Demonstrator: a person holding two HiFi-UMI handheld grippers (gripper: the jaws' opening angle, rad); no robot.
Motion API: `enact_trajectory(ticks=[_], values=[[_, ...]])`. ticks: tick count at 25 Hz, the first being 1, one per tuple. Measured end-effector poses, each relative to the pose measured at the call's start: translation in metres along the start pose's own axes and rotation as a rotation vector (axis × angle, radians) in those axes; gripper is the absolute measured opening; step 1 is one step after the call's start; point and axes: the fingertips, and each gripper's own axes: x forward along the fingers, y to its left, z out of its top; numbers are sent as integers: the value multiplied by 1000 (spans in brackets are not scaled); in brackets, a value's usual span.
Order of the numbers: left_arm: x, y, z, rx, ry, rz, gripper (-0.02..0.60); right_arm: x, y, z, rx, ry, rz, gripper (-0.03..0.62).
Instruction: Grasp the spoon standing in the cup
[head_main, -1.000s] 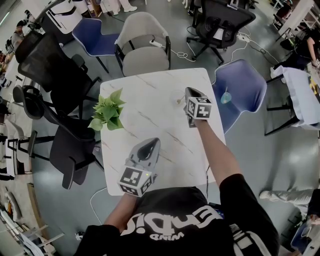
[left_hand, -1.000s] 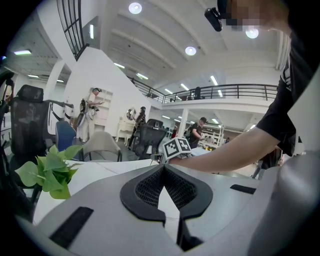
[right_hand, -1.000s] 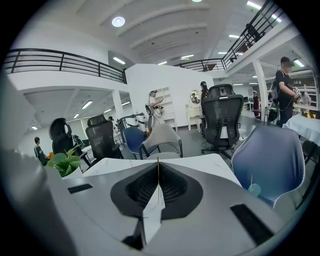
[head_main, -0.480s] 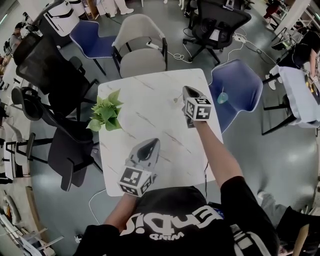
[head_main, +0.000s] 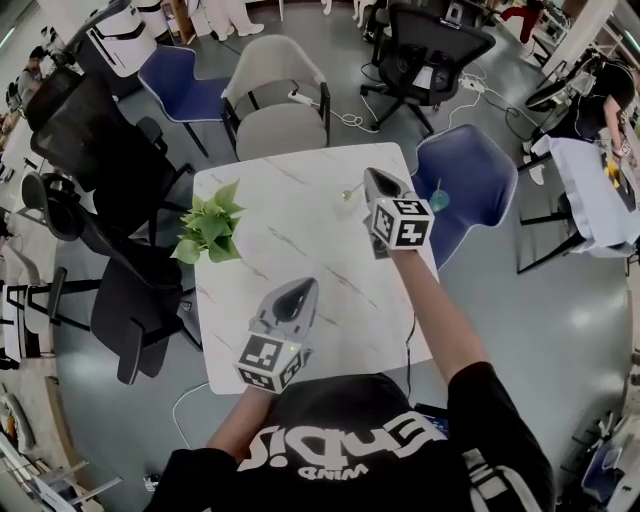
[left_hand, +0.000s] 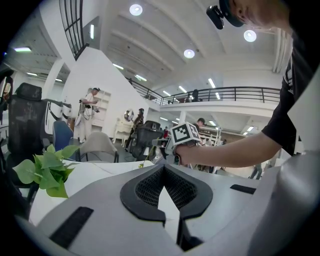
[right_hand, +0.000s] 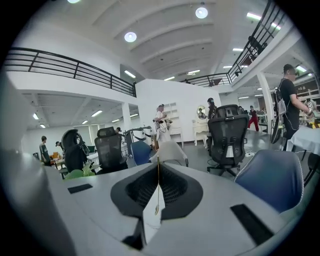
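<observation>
1. A potted plant (head_main: 210, 228) sits at the left edge of the white marble-look table (head_main: 300, 330). The left gripper view shows its leaves (left_hand: 45, 167) at the picture's far left.
2. The left gripper (head_main: 298, 290) is over the table's near half. The head view shows only its back. Its own view shows the jaws (left_hand: 162, 170) met at the tips with nothing in them, only tabletop through the gap below.
3. The spoon (right_hand: 157, 200), thin and gold, stands upright, bowl down. The right gripper (right_hand: 158, 170) pinches it with its jaws drawn tight on the stem. From the head view it is just a pale fleck (head_main: 347, 195) by that gripper's tip (head_main: 370, 178), over the table's far right corner. The left gripper view catches it as a slanted sliver (left_hand: 145, 159) beside the marker cube (left_hand: 184, 133).
4. A blue chair (head_main: 470, 185) stands beyond the right edge with a small teal thing (head_main: 438, 200) on its seat. The right gripper view shows the seat (right_hand: 272, 180) close by.
5. A grey chair (head_main: 280, 120) and a black office chair (head_main: 435, 50) stand past the far edge.
</observation>
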Motion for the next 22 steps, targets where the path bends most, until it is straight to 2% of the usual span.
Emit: enact_trajectory(ticks=[9,17,22], values=[[-1,-3,-1,0,-6,-3,14,-57,27,43,-37,-107,56,14],[-2,-7,-1,5,-6,-4,14,-118,45,46,-29,-156,91,14],[-3,-8,-2,6,-5,-4,14,-157,47,44,-4,-190,82,14]])
